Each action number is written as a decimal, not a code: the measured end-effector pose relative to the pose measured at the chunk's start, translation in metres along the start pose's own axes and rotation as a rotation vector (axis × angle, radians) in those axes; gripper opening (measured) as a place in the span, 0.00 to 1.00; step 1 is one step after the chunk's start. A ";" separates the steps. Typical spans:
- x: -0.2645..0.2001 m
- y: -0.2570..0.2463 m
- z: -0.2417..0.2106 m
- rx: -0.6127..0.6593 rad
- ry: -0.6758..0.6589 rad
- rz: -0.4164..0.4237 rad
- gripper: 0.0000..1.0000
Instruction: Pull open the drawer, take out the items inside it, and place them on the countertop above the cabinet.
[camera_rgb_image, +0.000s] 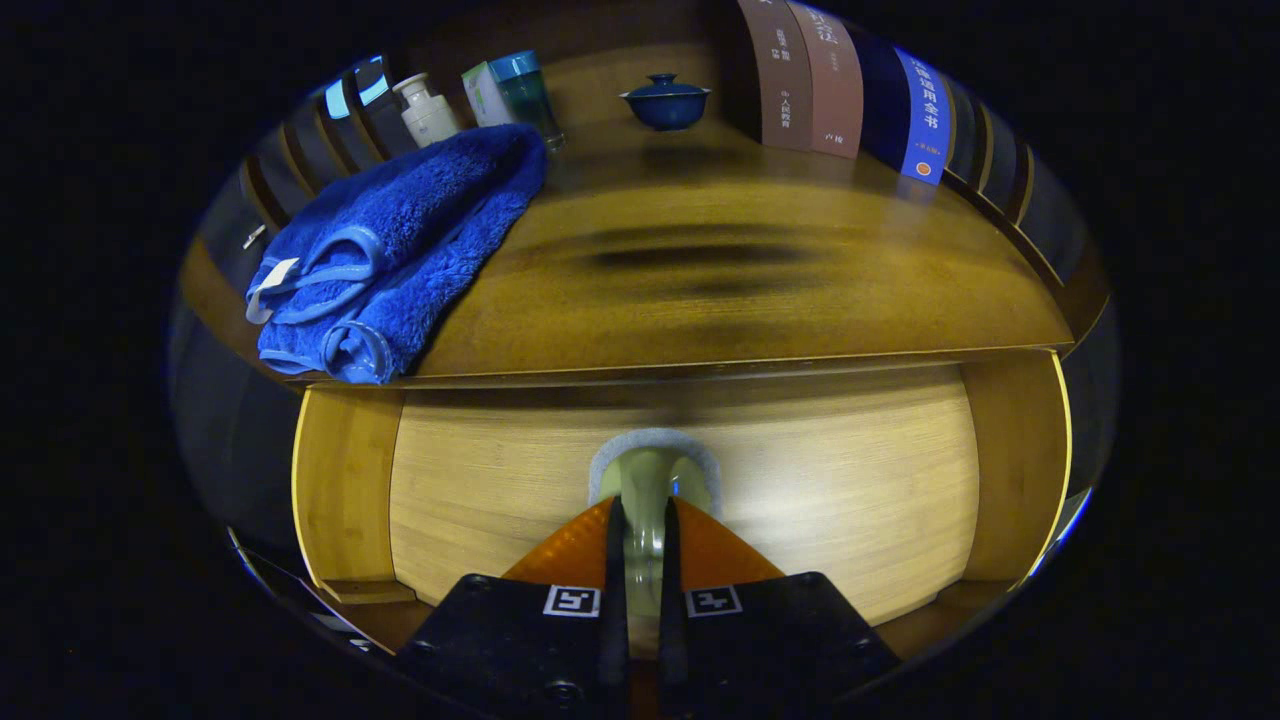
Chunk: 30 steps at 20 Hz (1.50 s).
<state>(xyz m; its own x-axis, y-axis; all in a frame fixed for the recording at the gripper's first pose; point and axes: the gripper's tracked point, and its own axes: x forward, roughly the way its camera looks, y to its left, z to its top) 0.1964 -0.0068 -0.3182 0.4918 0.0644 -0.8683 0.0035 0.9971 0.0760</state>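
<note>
Drawer (800, 480) handle (648, 480) seemingly clamped between gripper (640, 520) fingers.

towel (400, 245): deep blue, lighter blue trim, at 10 o'clock
countertop (720, 290): honey-brown wood grain with dark smudgy streaks
drawer (850, 480): paler blond wood, yellow edges
lidded bowl (665, 100): navy, at 12 o'clock
books (850, 90): brown, dusty pink, blue spines, at 1 o'clock
handle (650, 480): pale greenish, grey surround

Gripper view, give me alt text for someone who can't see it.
The tongs are closed on a pale green glass object inside the open light bamboo drawer. Above, the brown wooden countertop holds a folded blue plush towel, a dark blue lidded ceramic bowl, bottles and upright books.
</note>
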 end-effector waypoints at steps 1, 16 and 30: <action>-0.004 0.003 -0.002 -0.001 -0.006 0.010 0.16; -0.154 0.009 0.093 0.018 -0.473 0.077 0.16; -0.061 0.010 0.209 0.043 -0.393 0.059 0.16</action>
<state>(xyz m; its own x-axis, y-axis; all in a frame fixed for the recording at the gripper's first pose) 0.3489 -0.0090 -0.1622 0.7879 0.0931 -0.6087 -0.0026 0.9890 0.1479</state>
